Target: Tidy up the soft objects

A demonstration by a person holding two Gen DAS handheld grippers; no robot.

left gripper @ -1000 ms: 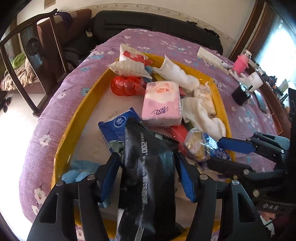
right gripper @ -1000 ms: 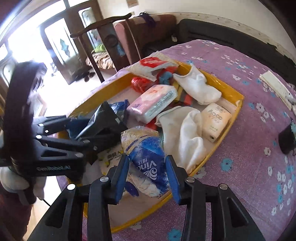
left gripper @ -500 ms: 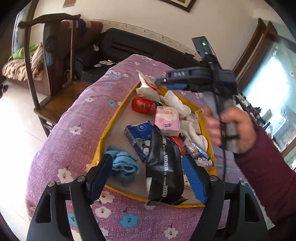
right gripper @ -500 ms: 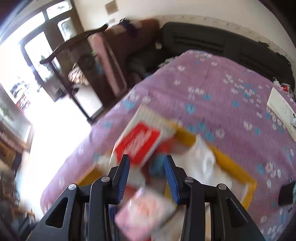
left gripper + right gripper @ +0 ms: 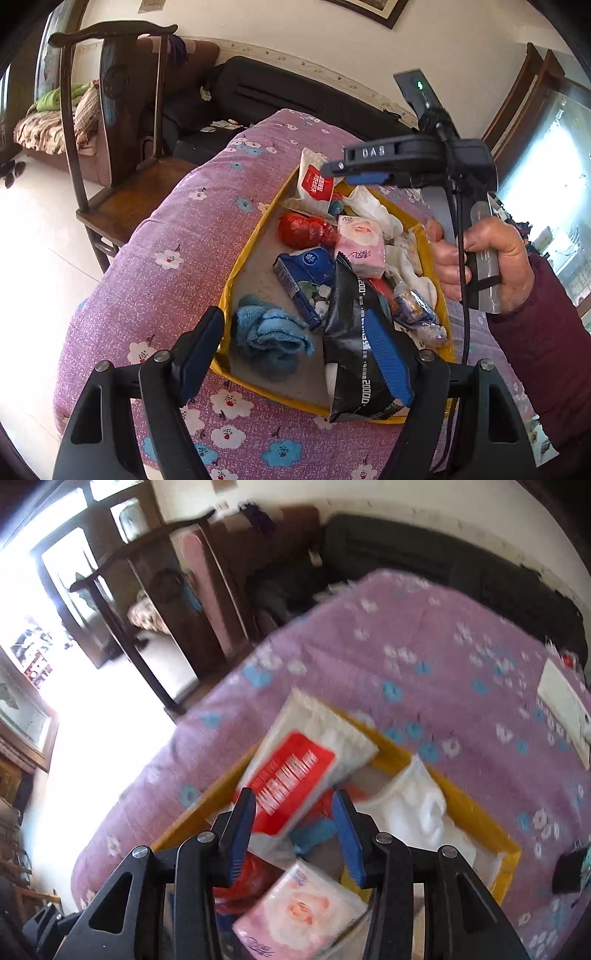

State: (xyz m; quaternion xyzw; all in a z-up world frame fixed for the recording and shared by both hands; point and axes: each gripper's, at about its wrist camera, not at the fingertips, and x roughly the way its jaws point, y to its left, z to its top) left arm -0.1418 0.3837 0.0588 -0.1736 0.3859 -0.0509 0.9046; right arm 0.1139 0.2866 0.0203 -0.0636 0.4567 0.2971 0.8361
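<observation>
Crowded yellow tray [image 5: 236, 266] on purple bedspread [image 5: 166, 236]

Black claw [image 5: 295, 354] arms carry ribbed blue pads [image 5: 388, 362] and silver screws. A maroon sleeve [image 5: 546, 354] covers the wrist; a black cable [image 5: 466, 325] hangs beside it.

A yellow-rimmed tray [image 5: 242, 254] at frame centre holds the soft goods. A crumpled blue cloth [image 5: 267, 338] lies lower left, with a black glossy pouch [image 5: 356, 343] slanting to its right. Above are a blue tissue pack [image 5: 304, 273], a pink tissue pack [image 5: 360, 251], a red bundle [image 5: 304, 230] and white cloths [image 5: 373, 210].
</observation>
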